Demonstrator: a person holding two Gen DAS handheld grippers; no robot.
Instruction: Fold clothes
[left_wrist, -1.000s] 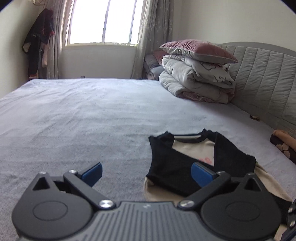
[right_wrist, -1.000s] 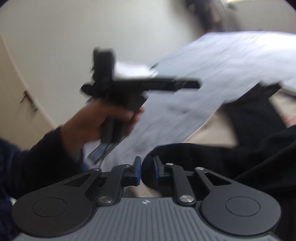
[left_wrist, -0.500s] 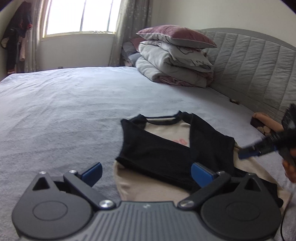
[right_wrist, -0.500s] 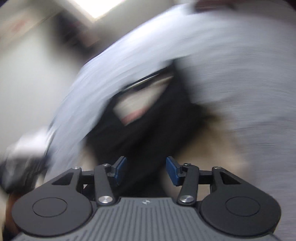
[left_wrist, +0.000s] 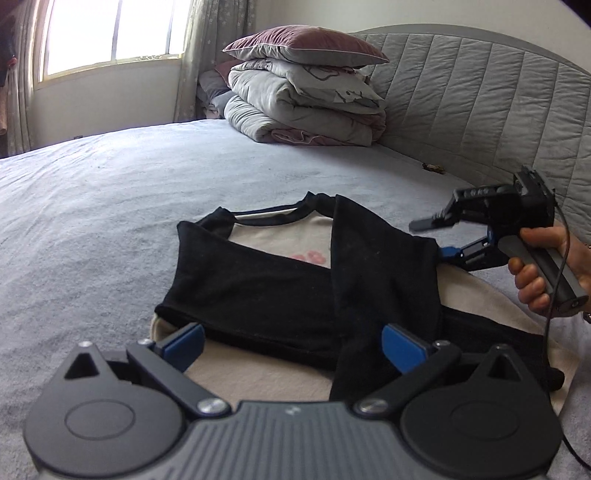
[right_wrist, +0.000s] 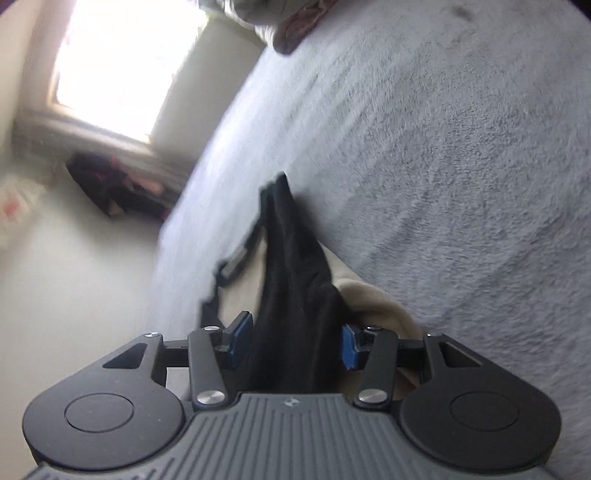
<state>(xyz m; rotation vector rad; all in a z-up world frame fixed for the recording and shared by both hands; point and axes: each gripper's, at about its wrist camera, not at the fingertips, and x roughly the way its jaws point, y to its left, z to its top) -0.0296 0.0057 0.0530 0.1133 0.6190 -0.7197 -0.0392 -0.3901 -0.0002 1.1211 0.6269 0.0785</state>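
Observation:
A cream shirt with black sleeves (left_wrist: 295, 291) lies on the grey bed (left_wrist: 110, 206), both sleeves folded across the chest. My left gripper (left_wrist: 291, 345) is open and empty, hovering just above the shirt's lower part. My right gripper (left_wrist: 439, 236) is at the shirt's right edge, tilted sideways. In the right wrist view it (right_wrist: 291, 341) is open, with the black sleeve fold (right_wrist: 295, 295) standing between its jaws; the pads are apart from the cloth.
A stack of folded quilts with a maroon pillow (left_wrist: 306, 99) sits at the bed's far end by the padded grey headboard (left_wrist: 480, 107). A window (left_wrist: 107, 33) with curtains is at the back left. Dark clothes (right_wrist: 107, 184) hang on the wall.
My right gripper let go of the sleeve, opened, swung round and came to the shirt's right edge. My left gripper moved closer over the shirt, still open.

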